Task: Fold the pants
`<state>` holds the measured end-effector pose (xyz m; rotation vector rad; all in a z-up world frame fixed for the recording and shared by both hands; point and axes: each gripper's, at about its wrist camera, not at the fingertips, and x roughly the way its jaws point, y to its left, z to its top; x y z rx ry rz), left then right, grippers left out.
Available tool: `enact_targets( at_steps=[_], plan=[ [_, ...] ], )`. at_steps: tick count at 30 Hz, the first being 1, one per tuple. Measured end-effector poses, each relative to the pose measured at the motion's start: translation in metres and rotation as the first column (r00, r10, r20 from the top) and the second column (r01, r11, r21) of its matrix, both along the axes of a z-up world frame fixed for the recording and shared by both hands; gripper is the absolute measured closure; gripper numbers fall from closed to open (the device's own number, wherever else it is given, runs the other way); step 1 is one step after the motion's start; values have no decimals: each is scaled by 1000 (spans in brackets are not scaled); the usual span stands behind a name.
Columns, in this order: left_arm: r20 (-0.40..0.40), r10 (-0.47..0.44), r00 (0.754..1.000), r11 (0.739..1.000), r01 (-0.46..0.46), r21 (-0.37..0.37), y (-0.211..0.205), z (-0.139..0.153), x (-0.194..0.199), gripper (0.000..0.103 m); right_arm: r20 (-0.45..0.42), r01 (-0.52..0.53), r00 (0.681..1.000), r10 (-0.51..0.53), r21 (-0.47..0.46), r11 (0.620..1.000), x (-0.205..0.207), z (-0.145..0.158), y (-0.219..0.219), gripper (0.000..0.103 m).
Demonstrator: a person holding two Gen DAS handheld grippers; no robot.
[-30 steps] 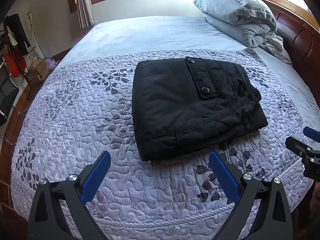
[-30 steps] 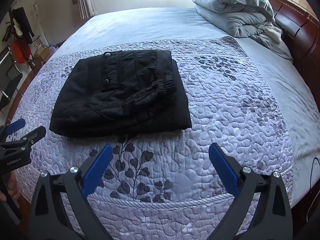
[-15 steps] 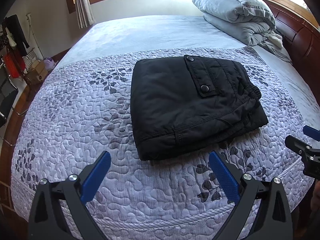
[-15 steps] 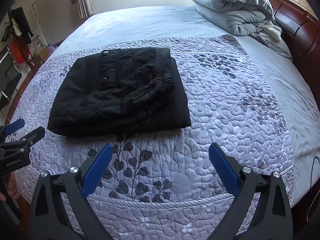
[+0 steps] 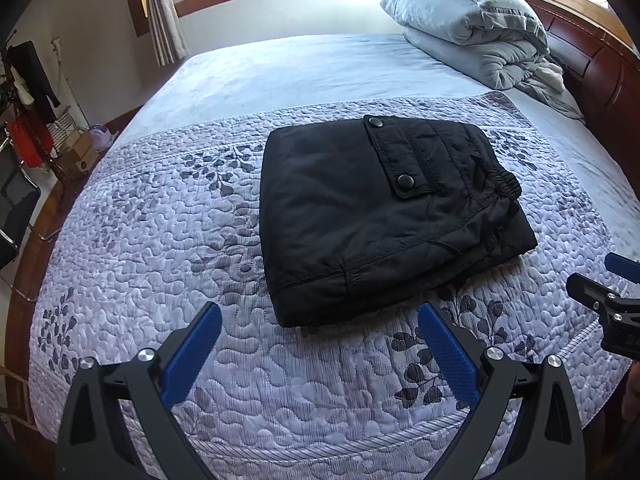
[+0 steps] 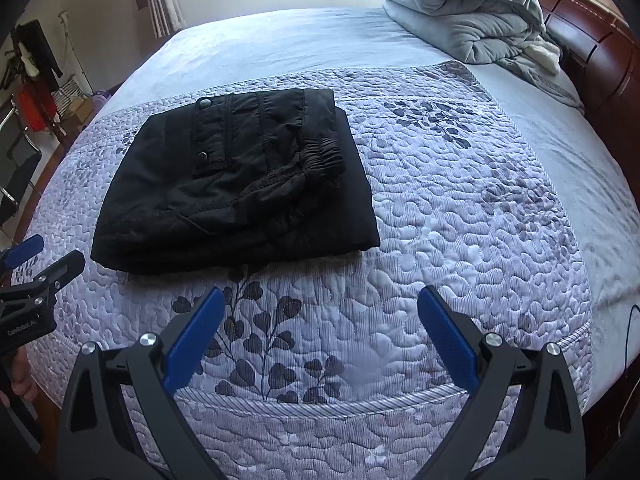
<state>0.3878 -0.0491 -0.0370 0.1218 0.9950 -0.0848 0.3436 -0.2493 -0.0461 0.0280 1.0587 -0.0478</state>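
Though folded, pants (image 5: pixel 384 216) at twelve o'clock could unfold if snagged (left gripper (image 5: pixel 320 348), right gripper (image 6: pixel 320 336) wide, empty).

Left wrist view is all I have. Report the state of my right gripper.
Observer: The right gripper has its jaws wide open and holds nothing. Only bare quilt lies between them.
Operator: Give me its position against the pants.
Observer: The pants lie ahead and to the left of that gripper, and no part of them is between the jaws or touching them.
Operator: Name any hazard on that side.
Observer: A thin black cable hangs past the quilt's right edge, well clear of the pants.
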Motion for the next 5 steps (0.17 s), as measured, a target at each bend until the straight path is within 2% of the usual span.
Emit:
enact_targets(
  at_steps=[5],
  plan=[
    [10, -1, 1000, 1000, 1, -12, 0, 7, -4, 4, 6, 7, 1000, -7, 1, 1000, -2, 4, -2, 6]
  ],
)
